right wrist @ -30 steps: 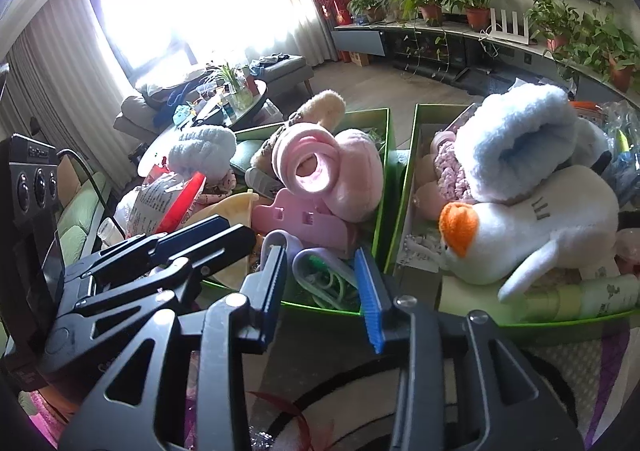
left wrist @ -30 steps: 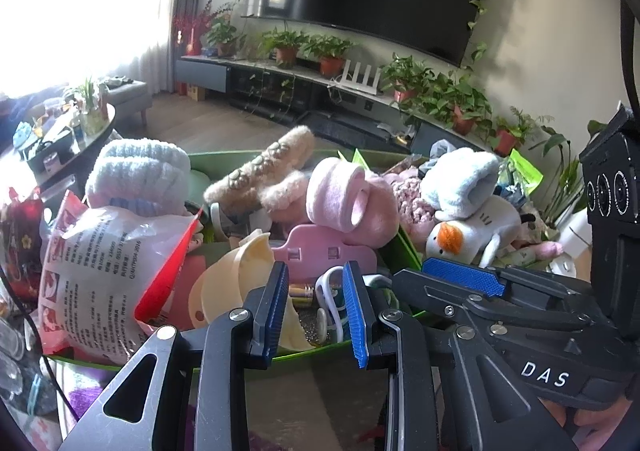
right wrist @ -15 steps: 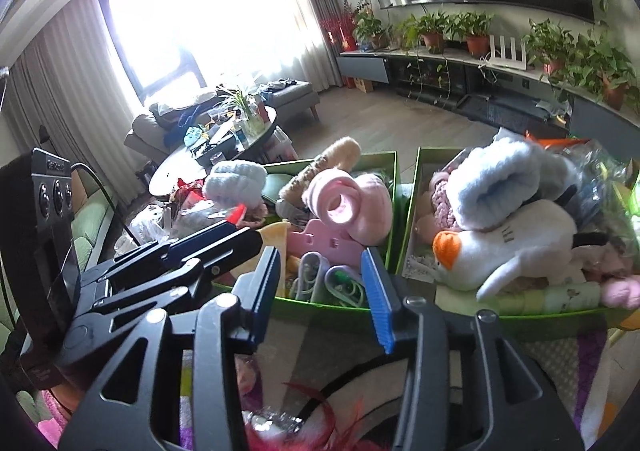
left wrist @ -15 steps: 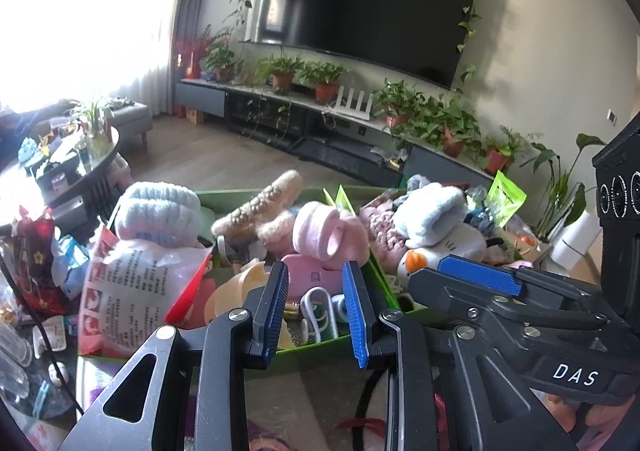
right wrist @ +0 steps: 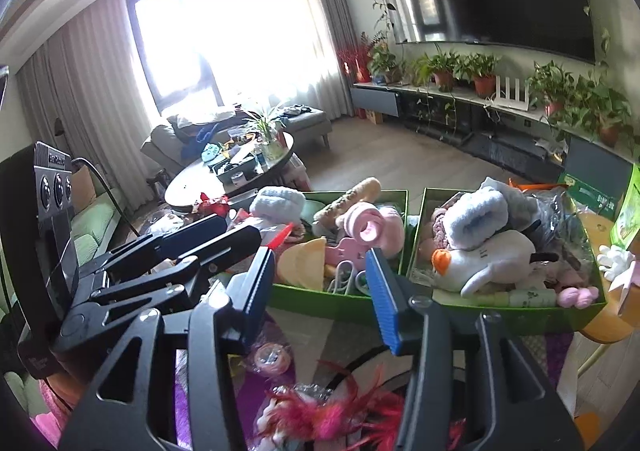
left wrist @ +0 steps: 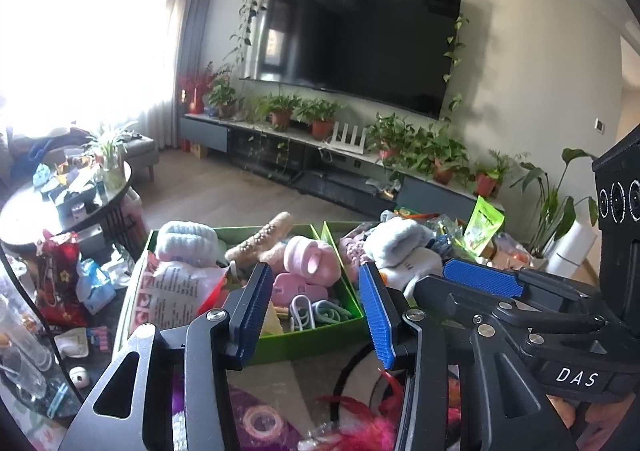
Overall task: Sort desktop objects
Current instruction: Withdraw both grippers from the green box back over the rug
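1. Blue ribbed pads are standing well apart on the left gripper [left wrist: 316, 311]; the jaws are spread and nothing is lying between them.
2. The right gripper [right wrist: 322, 301] is likewise spread wide and is pinching nothing.
3. Both grippers are hanging side by side above the near edge of the work surface, each pointing forward toward two open green cardboard boxes.
4. The left green box [left wrist: 304, 343], holding pink plush items and pastel plastic clips [left wrist: 316, 313], is lying straight ahead of both grippers, just beyond the fingertips.
5. The right green box [right wrist: 516, 317], holding a white plush duck with an orange beak [right wrist: 480, 263], is lying ahead and to the right of the right gripper.
6. Unsorted items are lying below and short of the fingertips: a magenta feathered headband [right wrist: 332, 417] is sitting directly beneath the right gripper, and a pink roll of tape [left wrist: 260, 421] is sitting beneath the left gripper.
7. Judgement: the feathered headband is nearer to the right gripper, so a pick there is calling for a downward and slightly backward reach, not a forward one.
8. The long axis of the headband cannot be determined, because the gripper bodies are hiding much of it.
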The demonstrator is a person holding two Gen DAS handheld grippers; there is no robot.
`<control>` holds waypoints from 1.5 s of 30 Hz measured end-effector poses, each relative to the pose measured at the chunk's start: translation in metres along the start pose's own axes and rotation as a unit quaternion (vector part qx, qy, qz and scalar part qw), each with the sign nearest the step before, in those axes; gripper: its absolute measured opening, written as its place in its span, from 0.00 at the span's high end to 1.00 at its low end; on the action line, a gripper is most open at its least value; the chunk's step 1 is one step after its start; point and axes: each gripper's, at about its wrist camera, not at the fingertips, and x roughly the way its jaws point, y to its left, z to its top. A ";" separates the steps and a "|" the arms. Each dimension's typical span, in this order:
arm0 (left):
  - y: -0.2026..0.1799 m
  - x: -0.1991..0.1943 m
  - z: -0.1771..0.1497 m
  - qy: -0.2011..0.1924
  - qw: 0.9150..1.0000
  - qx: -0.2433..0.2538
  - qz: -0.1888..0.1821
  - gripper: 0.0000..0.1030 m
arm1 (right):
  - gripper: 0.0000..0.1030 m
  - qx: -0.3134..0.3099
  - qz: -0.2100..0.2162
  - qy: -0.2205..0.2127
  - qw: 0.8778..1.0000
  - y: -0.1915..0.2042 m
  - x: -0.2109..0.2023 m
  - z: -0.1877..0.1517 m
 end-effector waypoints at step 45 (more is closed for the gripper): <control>-0.088 -0.059 -0.099 0.059 0.997 0.020 -0.042 0.56 | 0.44 0.021 -0.011 0.014 1.000 -0.016 -0.103 -0.101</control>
